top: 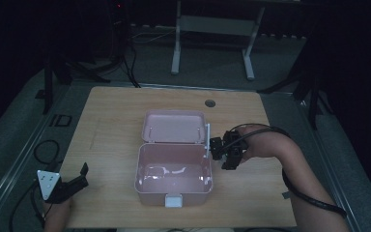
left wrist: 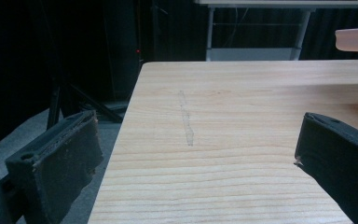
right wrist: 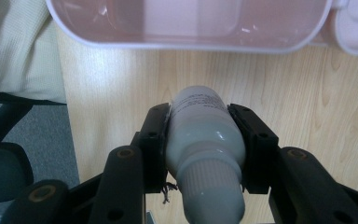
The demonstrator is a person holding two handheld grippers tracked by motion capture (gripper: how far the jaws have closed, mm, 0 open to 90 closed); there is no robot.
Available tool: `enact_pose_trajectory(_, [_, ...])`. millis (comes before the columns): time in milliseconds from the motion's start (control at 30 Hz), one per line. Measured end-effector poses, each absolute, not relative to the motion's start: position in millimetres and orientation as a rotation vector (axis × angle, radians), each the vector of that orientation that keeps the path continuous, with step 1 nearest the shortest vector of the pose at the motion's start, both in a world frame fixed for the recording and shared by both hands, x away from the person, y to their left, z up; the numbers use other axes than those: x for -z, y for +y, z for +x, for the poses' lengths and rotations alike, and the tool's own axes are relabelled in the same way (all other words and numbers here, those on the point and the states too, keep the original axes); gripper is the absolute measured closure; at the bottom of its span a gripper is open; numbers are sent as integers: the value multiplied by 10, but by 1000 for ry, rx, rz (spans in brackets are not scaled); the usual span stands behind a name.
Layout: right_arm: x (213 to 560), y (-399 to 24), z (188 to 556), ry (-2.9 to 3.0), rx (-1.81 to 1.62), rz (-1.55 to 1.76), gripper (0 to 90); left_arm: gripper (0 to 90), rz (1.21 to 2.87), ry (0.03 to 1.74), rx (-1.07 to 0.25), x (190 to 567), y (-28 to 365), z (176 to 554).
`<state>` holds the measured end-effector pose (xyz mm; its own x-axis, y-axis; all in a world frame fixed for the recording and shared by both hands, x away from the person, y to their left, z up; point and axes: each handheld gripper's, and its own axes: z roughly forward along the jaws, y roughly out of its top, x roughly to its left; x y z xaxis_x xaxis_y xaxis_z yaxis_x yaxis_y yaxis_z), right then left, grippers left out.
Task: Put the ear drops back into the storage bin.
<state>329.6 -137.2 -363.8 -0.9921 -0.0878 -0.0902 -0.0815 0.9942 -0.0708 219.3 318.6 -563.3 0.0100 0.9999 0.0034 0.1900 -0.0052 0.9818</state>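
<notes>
One small white bottle [right wrist: 204,140] sits clamped between the jaws of the right gripper [top: 228,151], cap end toward the hand, body pointing at the pink box [top: 174,175]. Gripper and bottle hang just beside the box's right wall, likely staged for dropping in, since the lid [top: 175,126] lies folded back and the inside looks bare. Left gripper [top: 70,185], well left of the box near the table [top: 116,106] edge, jaws spread wide, holding nothing, apparently idle.
</notes>
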Motion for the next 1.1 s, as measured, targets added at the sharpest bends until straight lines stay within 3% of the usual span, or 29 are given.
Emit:
enact_pose_trajectory(633, [3609, -845, 3243, 3039, 69, -295, 598, 5, 1355, 1336, -1100, 5633, 3191, 2192])
enact_pose_trajectory(1100, [3749, -682, 3267, 3049, 66, -373, 598, 5, 1357, 1332, -1094, 5633, 3193, 2193])
